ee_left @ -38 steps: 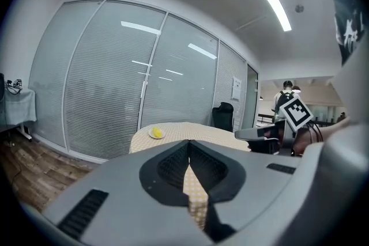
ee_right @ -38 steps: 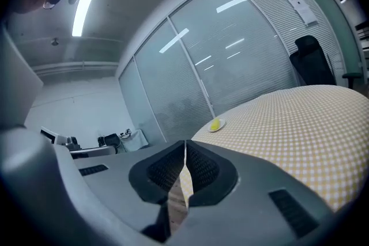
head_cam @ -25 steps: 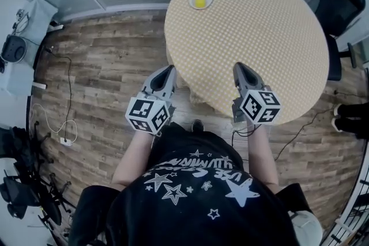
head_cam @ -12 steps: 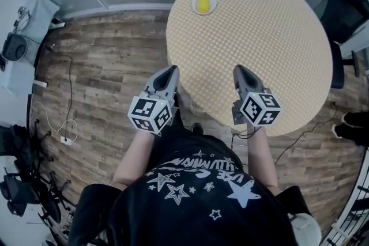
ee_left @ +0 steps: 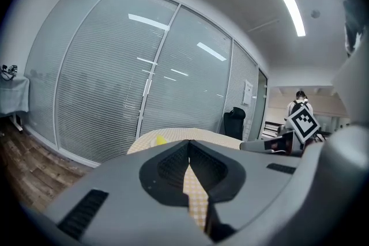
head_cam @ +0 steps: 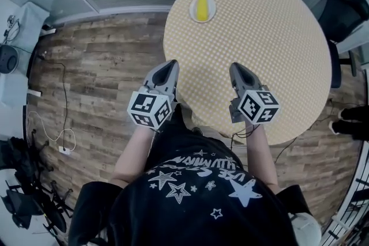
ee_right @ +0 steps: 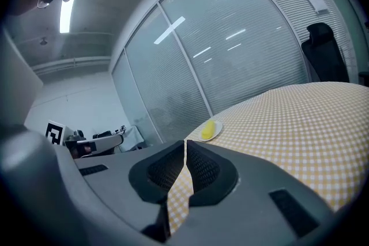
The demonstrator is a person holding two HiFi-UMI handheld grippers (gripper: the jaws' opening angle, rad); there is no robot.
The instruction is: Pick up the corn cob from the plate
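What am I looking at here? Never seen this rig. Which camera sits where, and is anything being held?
There is no robot arm. A person holds a hand-held gripper in each hand. The head view comes from a camera on the person's head, looking steeply down. It shows the left gripper and right gripper at the near edge of a round table with a checked cloth. The cubes with square markers are part of the grippers. The left and right gripper views come from cameras riding on each gripper, looking along its jaws. In both, the jaws are together with nothing between them. On the far side of the table a yellow corn cob lies on a small white plate, well away from both grippers. Nothing is held.
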